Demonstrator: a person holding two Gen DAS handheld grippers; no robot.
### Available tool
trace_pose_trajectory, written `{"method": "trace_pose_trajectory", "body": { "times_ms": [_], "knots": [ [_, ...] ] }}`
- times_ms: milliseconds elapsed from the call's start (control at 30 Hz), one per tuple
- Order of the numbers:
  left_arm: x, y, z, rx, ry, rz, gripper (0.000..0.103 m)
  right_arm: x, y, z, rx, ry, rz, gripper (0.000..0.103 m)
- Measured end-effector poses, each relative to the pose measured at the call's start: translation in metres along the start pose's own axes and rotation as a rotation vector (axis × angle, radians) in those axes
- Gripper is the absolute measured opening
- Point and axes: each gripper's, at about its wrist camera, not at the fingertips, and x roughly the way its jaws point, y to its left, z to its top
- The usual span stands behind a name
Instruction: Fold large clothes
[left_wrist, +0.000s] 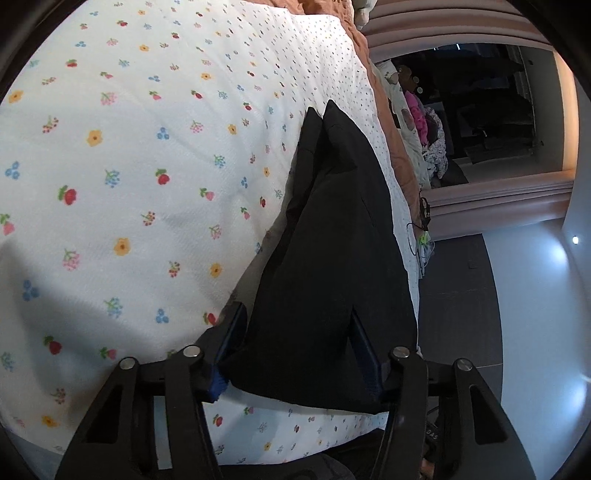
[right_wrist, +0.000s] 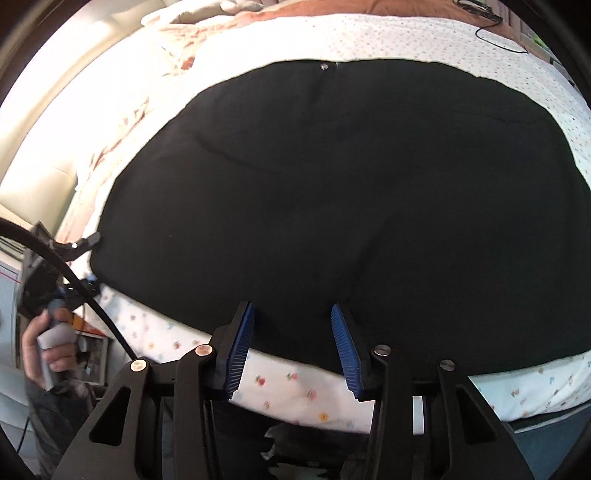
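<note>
A black garment (right_wrist: 332, 192) lies spread flat across the bed, on a white sheet (left_wrist: 129, 166) printed with small flowers, and it reaches right down to the near edge of the mattress. A small silver button (right_wrist: 324, 67) shows at its far edge. The right gripper (right_wrist: 291, 343) is tipped down over that near edge, its blue-padded fingers (right_wrist: 242, 347) standing partly open on either side of a bit of the black cloth; the pads lie against the fabric, but whether they are pinching it I cannot tell. The left gripper (left_wrist: 295, 354) is at one end of the garment, fingers about half open, with a raised fold of the black cloth sitting between them and rising to a peak beyond; the cloth bunches up against both fingers, though a real grip cannot be made out. In the right-hand view, a hand (right_wrist: 48, 343) holds the left gripper's handle at the far left, with a black cable (right_wrist: 74, 277) running past it. Beyond the sheet there is a brown blanket (left_wrist: 388, 110), and a heap of other clothes (left_wrist: 421, 122) sits past the bed's far side.
</note>
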Motion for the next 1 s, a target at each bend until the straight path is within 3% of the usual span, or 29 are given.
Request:
{"method": "trace_pose_trajectory", "body": {
  "times_ms": [233,667,1000],
  "knots": [
    [0.008,0.0,-0.002,-0.005,-0.016,0.006,0.039,0.044,0.003,0.043,-0.004,-0.007,-0.066,0.029],
    [0.003,0.002,-0.008,-0.041,-0.059,0.042,0.036,0.111,0.009,0.145,0.034,-0.063,-0.101,0.027],
    [0.006,0.001,-0.008,-0.06,-0.087,0.057,0.034,0.157,0.01,0.2,0.033,-0.097,-0.134,0.027]
  ]
}}
